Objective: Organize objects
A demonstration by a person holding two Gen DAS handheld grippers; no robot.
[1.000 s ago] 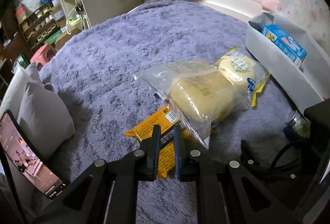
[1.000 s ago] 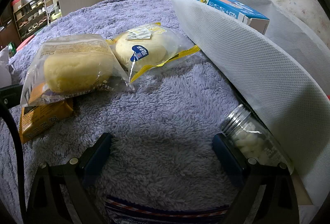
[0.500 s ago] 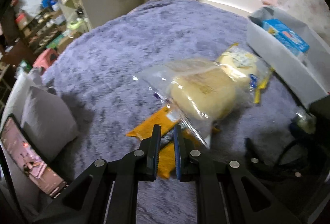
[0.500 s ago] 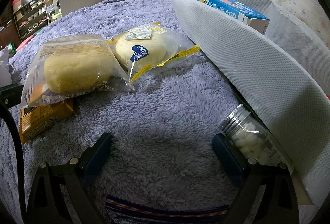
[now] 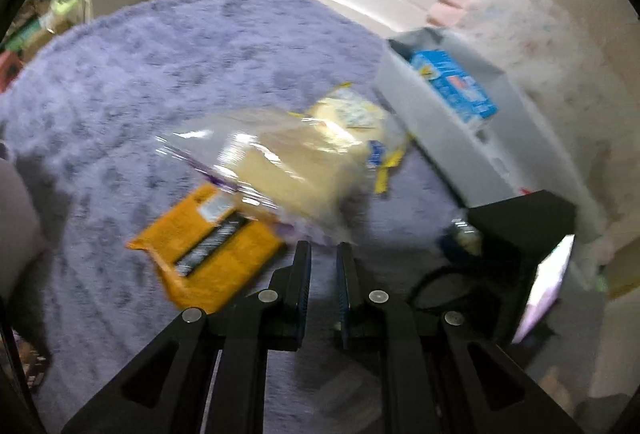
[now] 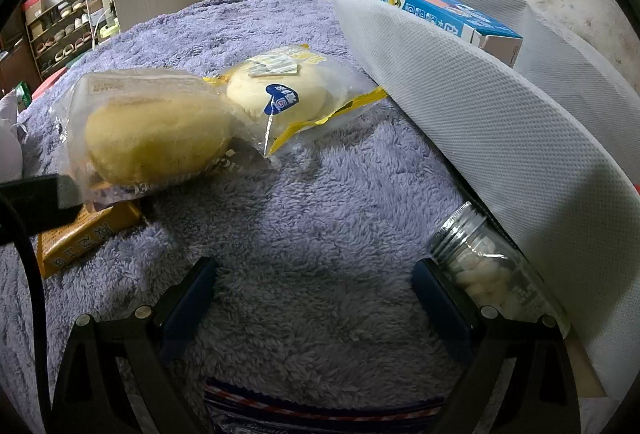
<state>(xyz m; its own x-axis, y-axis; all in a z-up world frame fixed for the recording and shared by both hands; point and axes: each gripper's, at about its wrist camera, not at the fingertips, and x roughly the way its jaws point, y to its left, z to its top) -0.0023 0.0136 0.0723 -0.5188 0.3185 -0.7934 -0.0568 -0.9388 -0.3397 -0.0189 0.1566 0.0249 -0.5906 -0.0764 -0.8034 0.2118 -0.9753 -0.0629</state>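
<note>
The left tongs [image 5: 323, 254] stand nearly together with nothing between them, over the purple plush blanket [image 6: 320, 218]. Just ahead of them lies an orange packet [image 5: 208, 246], its far end tucked under a clear bag of yellow bread [image 5: 296, 170]. A second bun in a yellow-trimmed wrapper [image 6: 280, 94] lies beyond that, its corner touching the wall of the grey fabric bin [image 6: 500, 122] at the blanket's right edge. A blue carton [image 6: 440, 14] sits inside the bin. The right tongs [image 6: 316, 290] are wide apart and empty, low over the blanket. A glass jar of white pieces [image 6: 480, 266] lies on its side against the bin's wall, just beside the right-hand finger. The left-wrist view is blurred.
</note>
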